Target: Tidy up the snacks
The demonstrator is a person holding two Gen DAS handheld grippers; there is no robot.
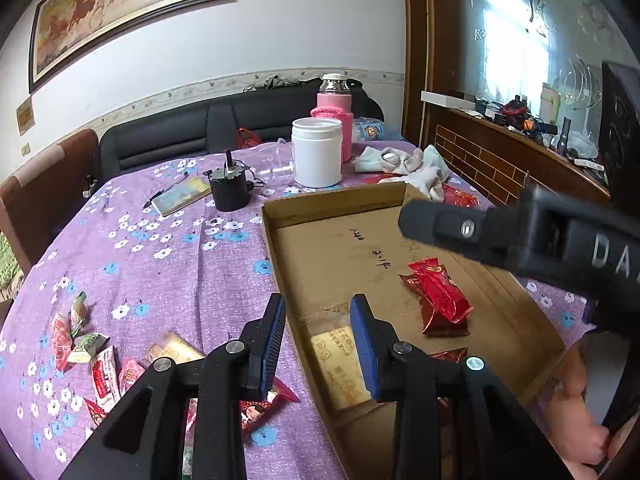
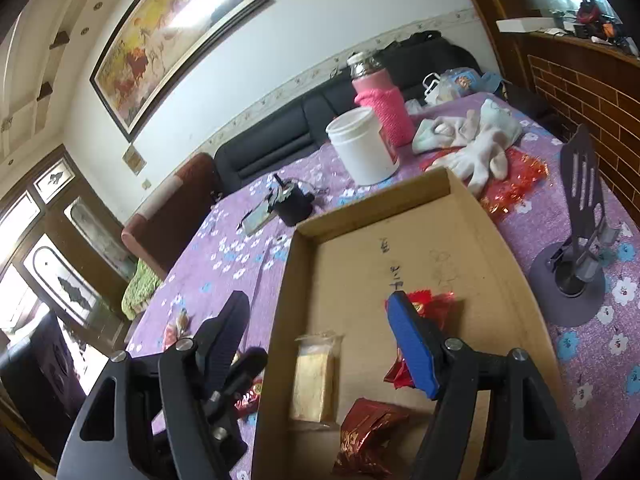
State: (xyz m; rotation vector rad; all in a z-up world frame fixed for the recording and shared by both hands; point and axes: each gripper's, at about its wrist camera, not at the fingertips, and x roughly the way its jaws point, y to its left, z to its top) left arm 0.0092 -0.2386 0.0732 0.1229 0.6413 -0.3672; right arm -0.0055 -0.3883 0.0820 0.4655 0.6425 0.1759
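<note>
Both grippers, left gripper (image 1: 318, 334) and right gripper (image 2: 320, 336), hover with fingers apart and empty over the cardboard tray (image 1: 496, 304), likely between pickups; loose snacks (image 1: 100, 364) wait on the surface (image 1: 168, 264).

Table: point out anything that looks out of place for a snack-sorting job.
Crumpled gloves lie on the tablecloth just beyond the cardboard tray, beside the white jar; they are not snacks. A small black motor with a trailing wire sits by a notebook. Several snacks lie outside the tray.
</note>
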